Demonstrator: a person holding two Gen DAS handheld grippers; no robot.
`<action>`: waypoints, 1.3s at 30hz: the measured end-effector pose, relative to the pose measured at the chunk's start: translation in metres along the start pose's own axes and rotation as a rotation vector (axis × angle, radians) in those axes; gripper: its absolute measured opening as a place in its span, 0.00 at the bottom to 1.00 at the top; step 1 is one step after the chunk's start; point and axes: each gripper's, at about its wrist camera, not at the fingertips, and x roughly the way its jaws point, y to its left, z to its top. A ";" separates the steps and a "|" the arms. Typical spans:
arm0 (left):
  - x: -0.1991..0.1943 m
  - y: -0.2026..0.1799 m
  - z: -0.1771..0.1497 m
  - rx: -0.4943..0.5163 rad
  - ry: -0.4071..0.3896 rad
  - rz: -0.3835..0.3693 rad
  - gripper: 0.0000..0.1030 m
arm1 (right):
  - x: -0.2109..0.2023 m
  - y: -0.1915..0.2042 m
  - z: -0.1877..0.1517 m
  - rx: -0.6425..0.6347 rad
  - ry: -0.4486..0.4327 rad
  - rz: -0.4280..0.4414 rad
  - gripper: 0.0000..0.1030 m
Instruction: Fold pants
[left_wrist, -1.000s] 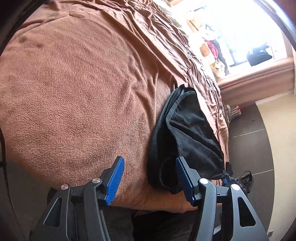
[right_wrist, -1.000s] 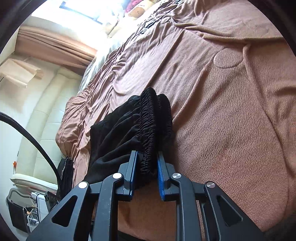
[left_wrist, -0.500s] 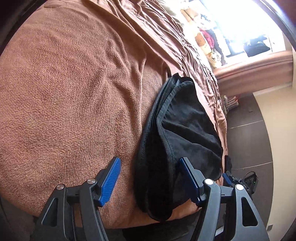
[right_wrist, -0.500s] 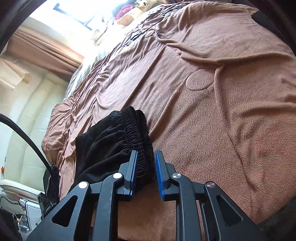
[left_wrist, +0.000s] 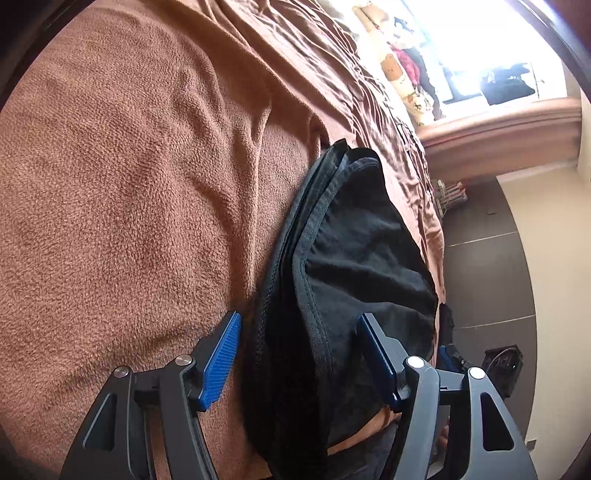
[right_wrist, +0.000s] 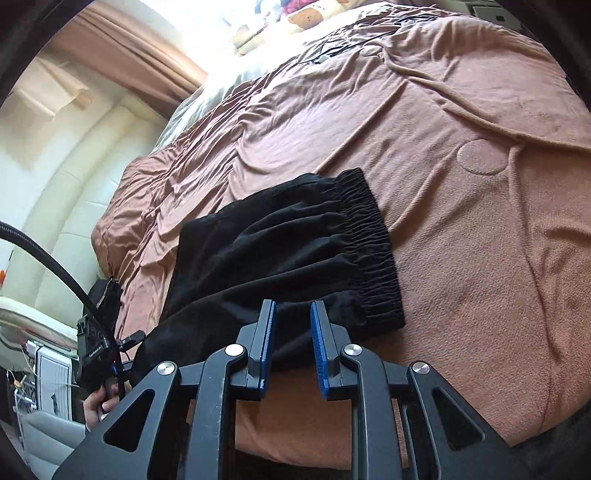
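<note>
The black pants (right_wrist: 284, 251) lie folded on the brown bed cover (right_wrist: 480, 229), elastic waistband (right_wrist: 373, 254) toward the right. In the left wrist view the pants (left_wrist: 354, 266) show their stacked hem edges. My left gripper (left_wrist: 299, 354) is open wide, its blue pads on either side of the near end of the pants, nothing clamped. My right gripper (right_wrist: 291, 332) is open a little, just above the near edge of the pants, holding nothing.
The brown blanket (left_wrist: 129, 184) covers the whole bed. A bright window with stuffed toys (left_wrist: 402, 74) is at the far end. A cream padded headboard (right_wrist: 62, 184) stands left. The dark floor (left_wrist: 484, 258) lies beyond the bed edge. The other hand-held gripper (right_wrist: 96, 332) shows at left.
My right gripper let go of the waistband and drew back; the pants now lie flat. My left gripper moved in so its open pads straddle the near end of the pants.
</note>
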 end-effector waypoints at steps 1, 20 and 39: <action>0.000 0.000 -0.002 -0.001 0.010 0.002 0.60 | 0.005 0.004 0.001 -0.012 0.005 0.003 0.16; -0.014 0.005 -0.047 -0.055 -0.026 -0.019 0.52 | 0.094 0.090 -0.004 -0.258 0.100 0.047 0.16; -0.018 -0.003 -0.051 -0.067 -0.072 -0.004 0.11 | 0.123 0.112 -0.027 -0.349 0.228 -0.072 0.16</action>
